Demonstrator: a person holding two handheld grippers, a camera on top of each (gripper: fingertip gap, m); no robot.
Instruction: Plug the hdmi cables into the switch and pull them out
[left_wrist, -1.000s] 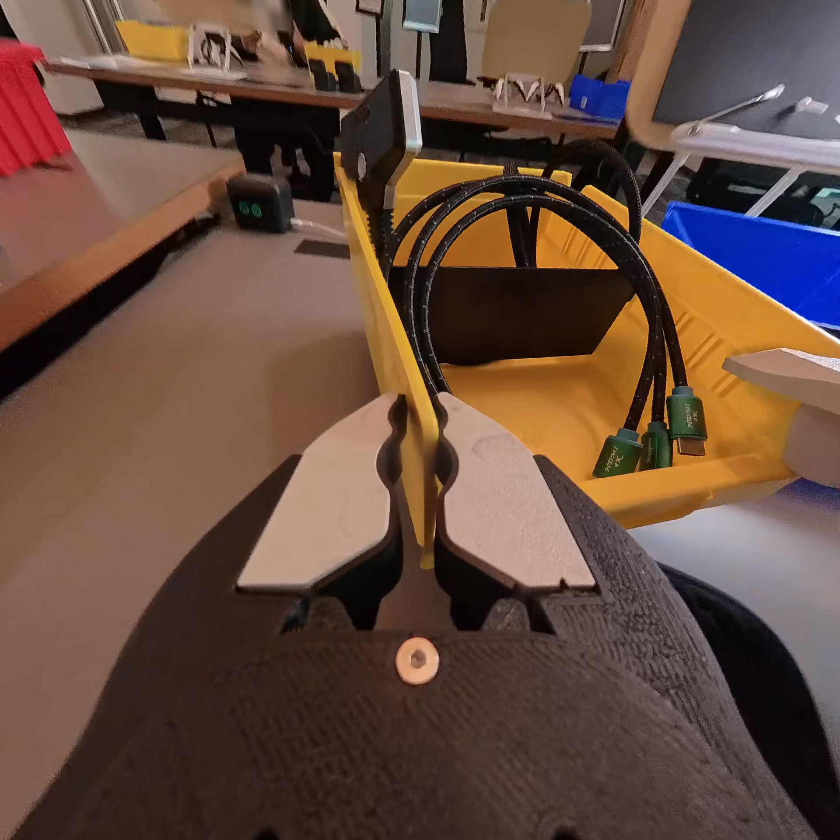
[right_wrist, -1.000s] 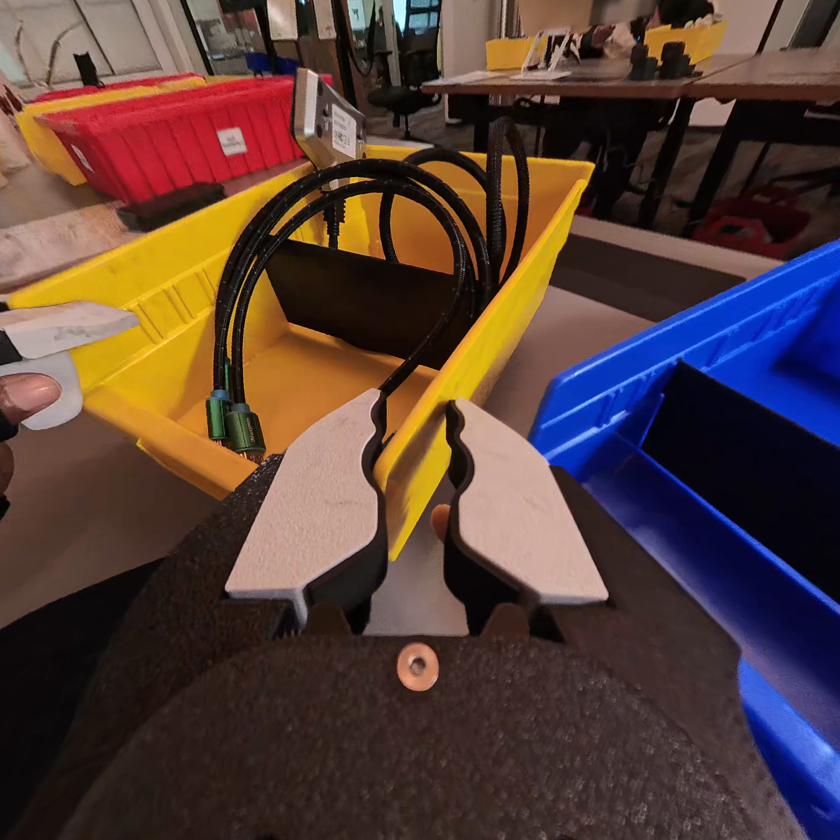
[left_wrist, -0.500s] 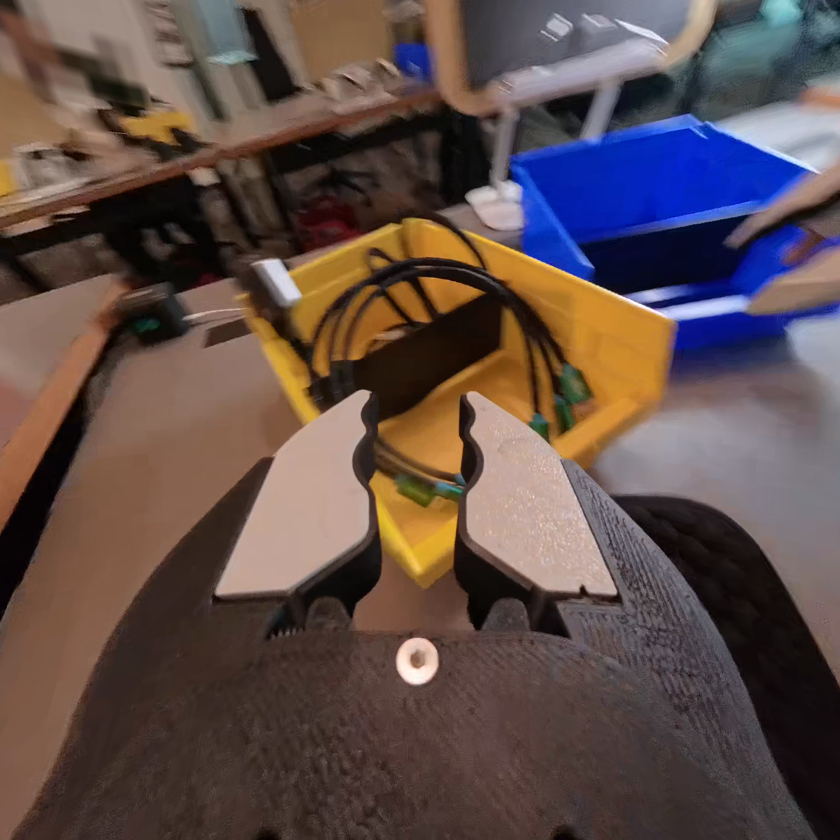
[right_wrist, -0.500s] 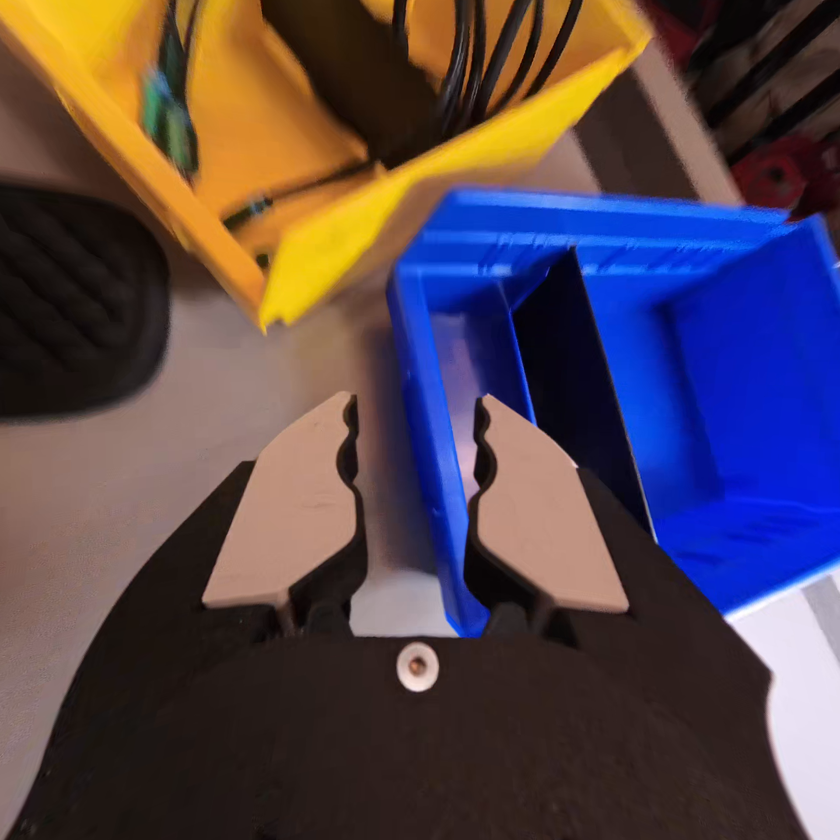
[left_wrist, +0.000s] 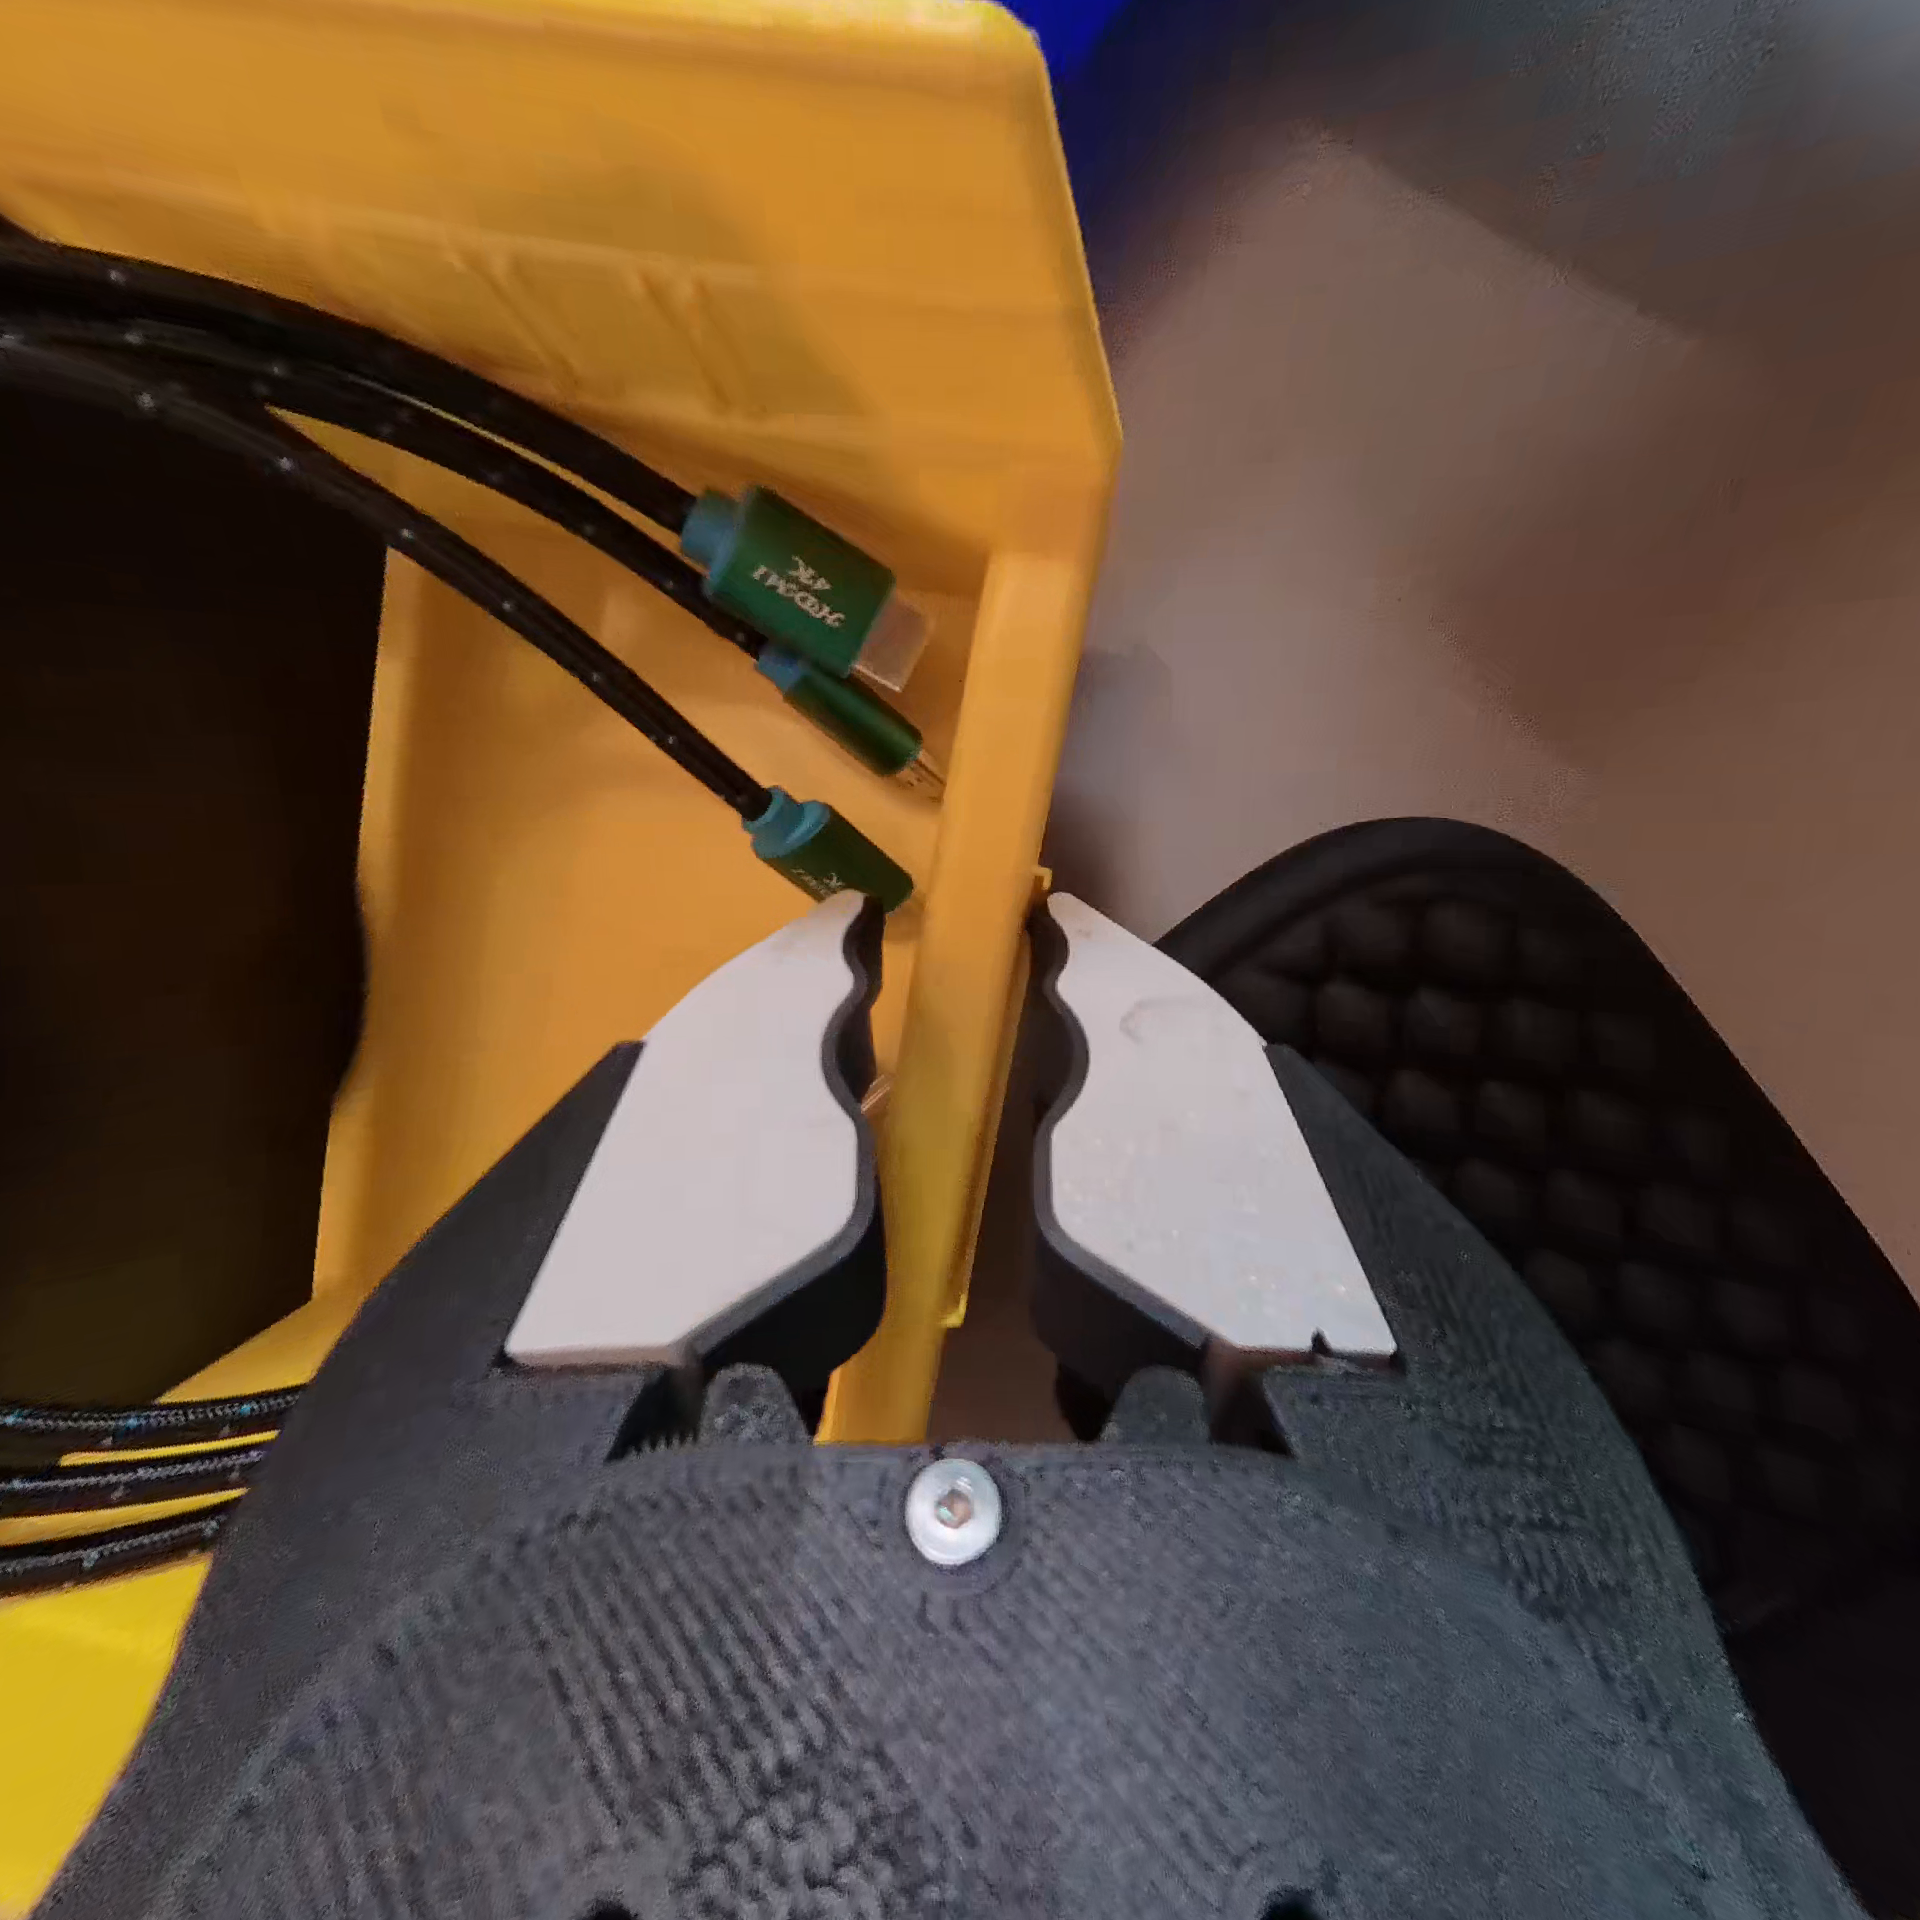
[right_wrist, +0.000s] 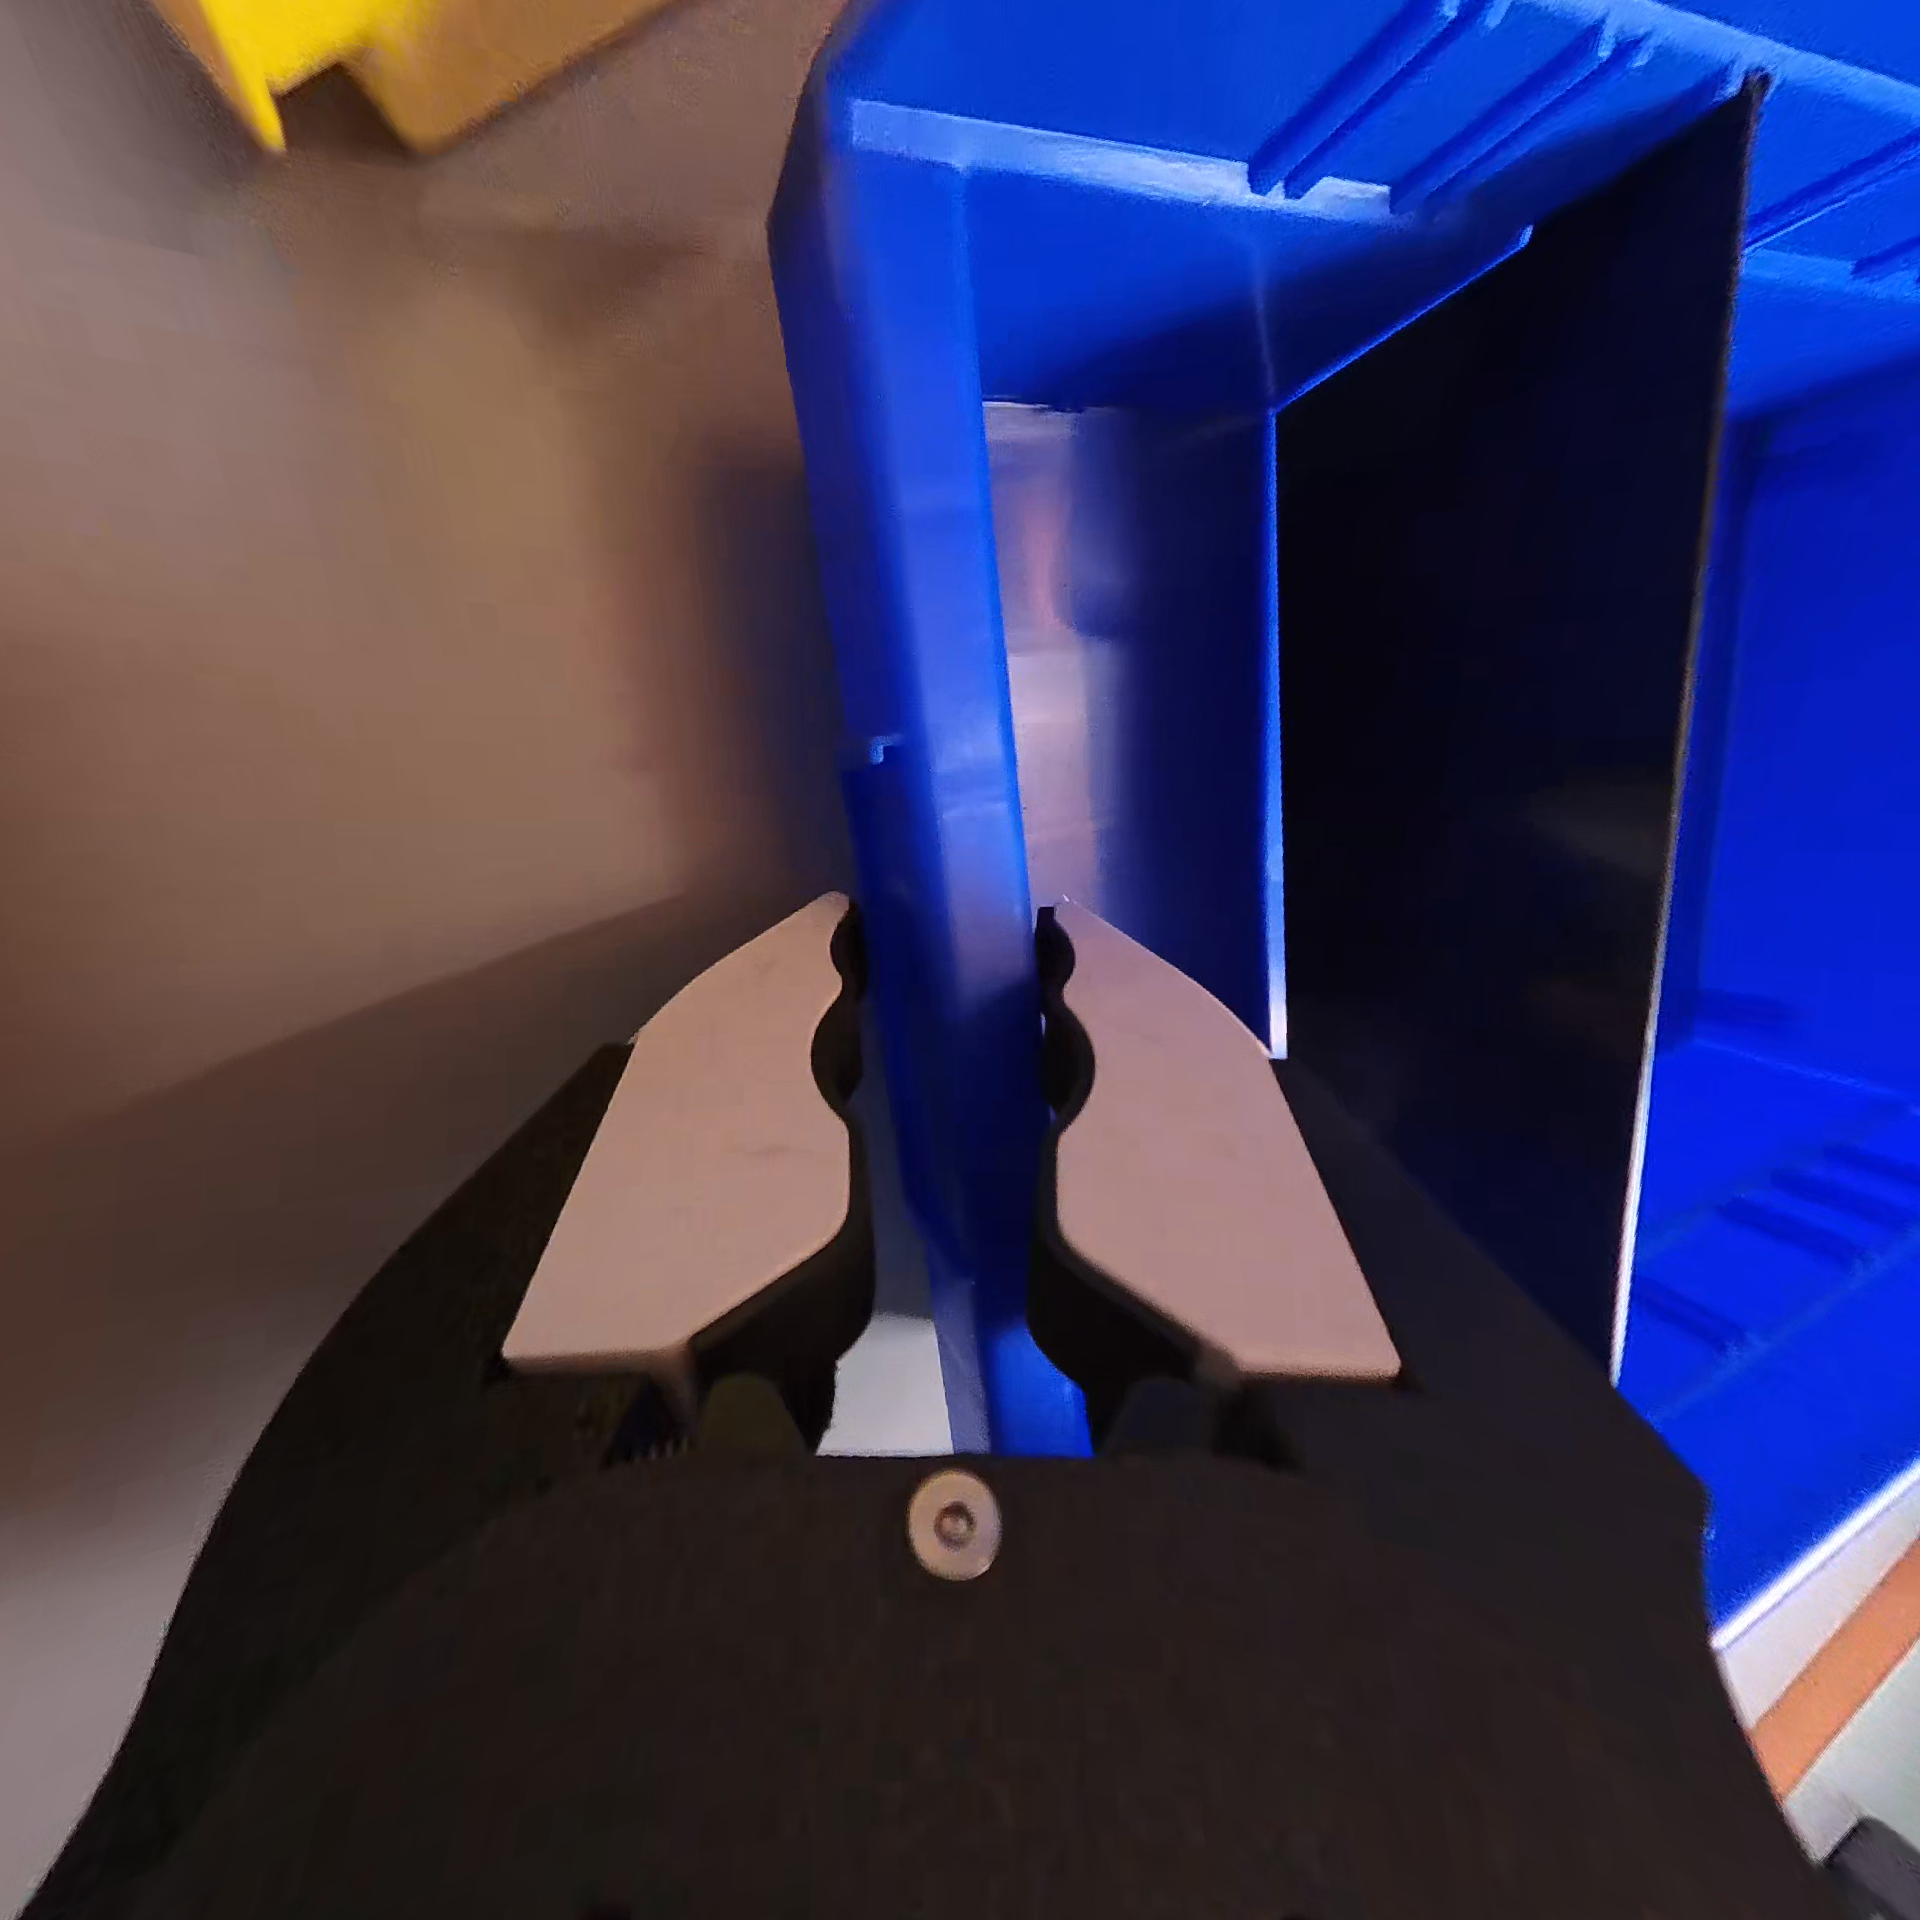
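Your left gripper (left_wrist: 954, 909) has left the yellow bin's long side wall and now straddles the yellow bin (left_wrist: 997, 727) at its front corner wall, jaws close about it but whether they clamp it, I cannot tell. Your right gripper (right_wrist: 943, 920) has crossed from the yellow bin to the blue bin (right_wrist: 914, 623), jaws astride its wall, pinch equally uncertain. The HDMI cables (left_wrist: 790, 582) lie loose inside the yellow bin just beyond your left fingertips, unplugged, so this looks like bin repositioning; the switch is not visible.

Three green HDMI plugs (left_wrist: 798, 592) show at the near end of one yellow bin (left_wrist: 644, 208), each on its own black braided cable (left_wrist: 343, 384). One blue bin (right_wrist: 904, 520) holds one dark divider panel (right_wrist: 1486, 675). One black padded mat (left_wrist: 1538, 1143) lies beside the yellow bin.
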